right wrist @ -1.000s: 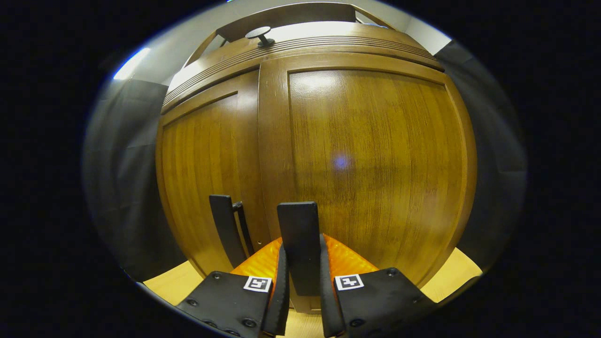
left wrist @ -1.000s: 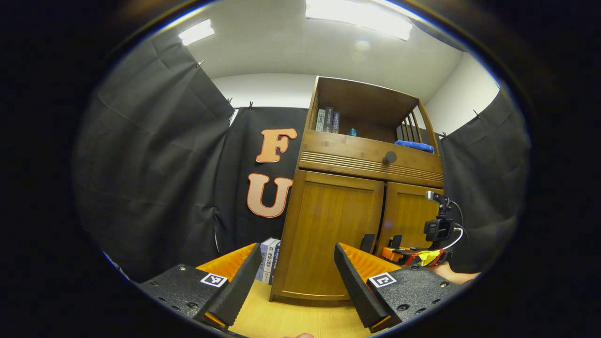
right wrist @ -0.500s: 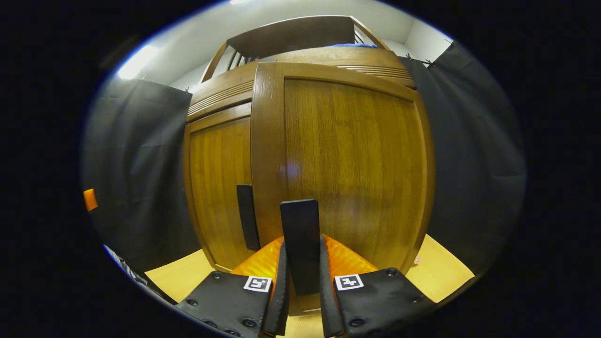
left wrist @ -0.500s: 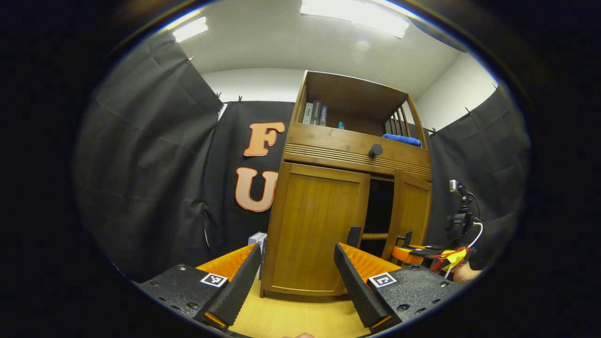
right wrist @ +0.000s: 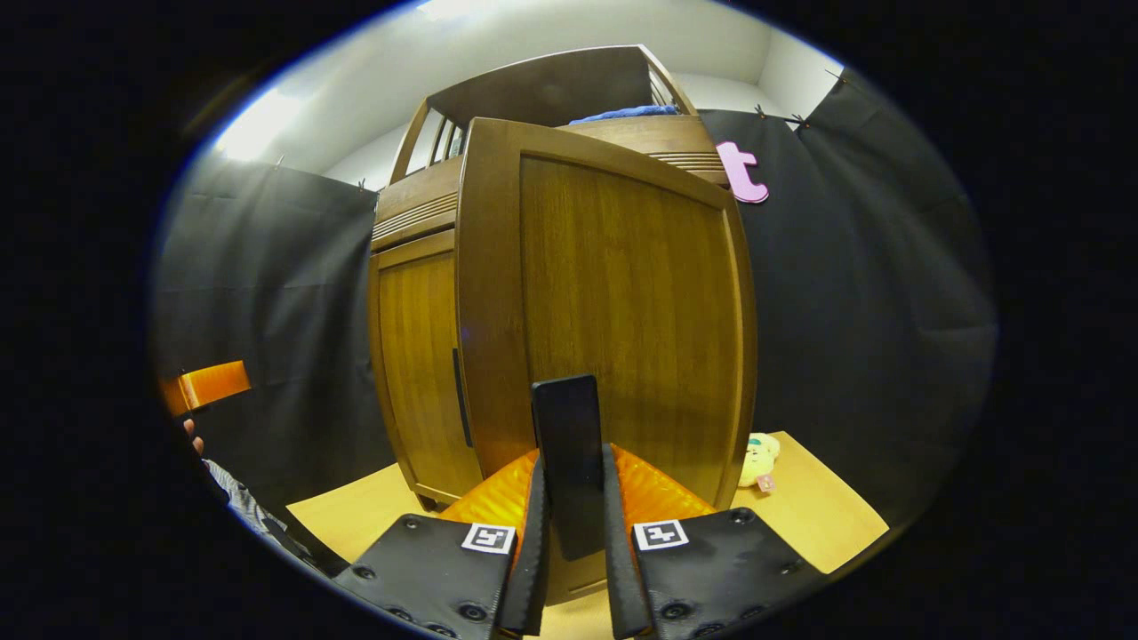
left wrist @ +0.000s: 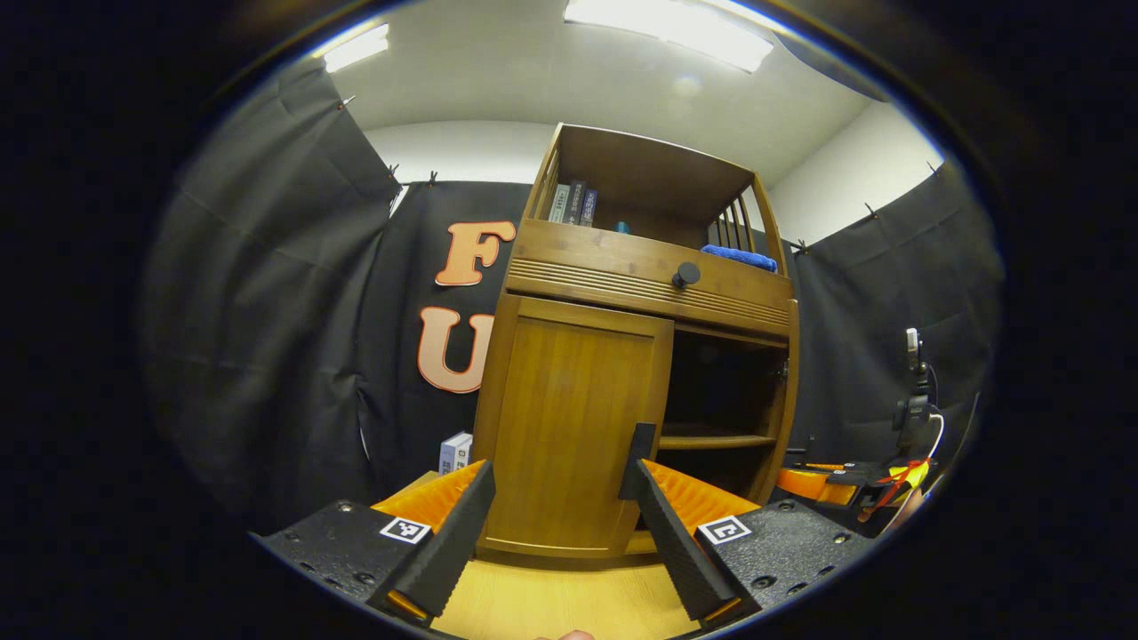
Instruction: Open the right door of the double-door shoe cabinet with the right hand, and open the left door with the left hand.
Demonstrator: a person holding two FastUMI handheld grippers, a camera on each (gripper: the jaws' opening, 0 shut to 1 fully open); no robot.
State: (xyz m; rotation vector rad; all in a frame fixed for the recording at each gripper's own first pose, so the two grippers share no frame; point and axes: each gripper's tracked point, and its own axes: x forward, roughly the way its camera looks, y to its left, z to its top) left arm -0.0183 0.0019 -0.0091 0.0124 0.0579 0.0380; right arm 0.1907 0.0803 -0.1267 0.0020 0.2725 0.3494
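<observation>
The right door (right wrist: pixel 613 311) of the shoe cabinet (left wrist: pixel 640 284) now stands swung far out from the cabinet front, where a second ago it lay closed and half a second ago stood only ajar; in the left gripper view the right compartment shows dark and open, with a shelf (left wrist: pixel 711 440) across it; the right gripper (right wrist: pixel 569 533) has both fingers pressed on the door's dark handle (right wrist: pixel 567 444), the same clasp as before; the left door (left wrist: pixel 569 427) is shut as before, its handle (left wrist: pixel 638 449) just beyond the left gripper (left wrist: pixel 564 524), whose fingers stand wide apart, holding nothing; the cabinet rests on a wooden floor (left wrist: pixel 569 604); books (left wrist: pixel 569 203) and a blue cloth (left wrist: pixel 738 258) sit on its top shelf; a small plush toy (right wrist: pixel 760 458), newly in sight, lies on the floor beside the open door.
</observation>
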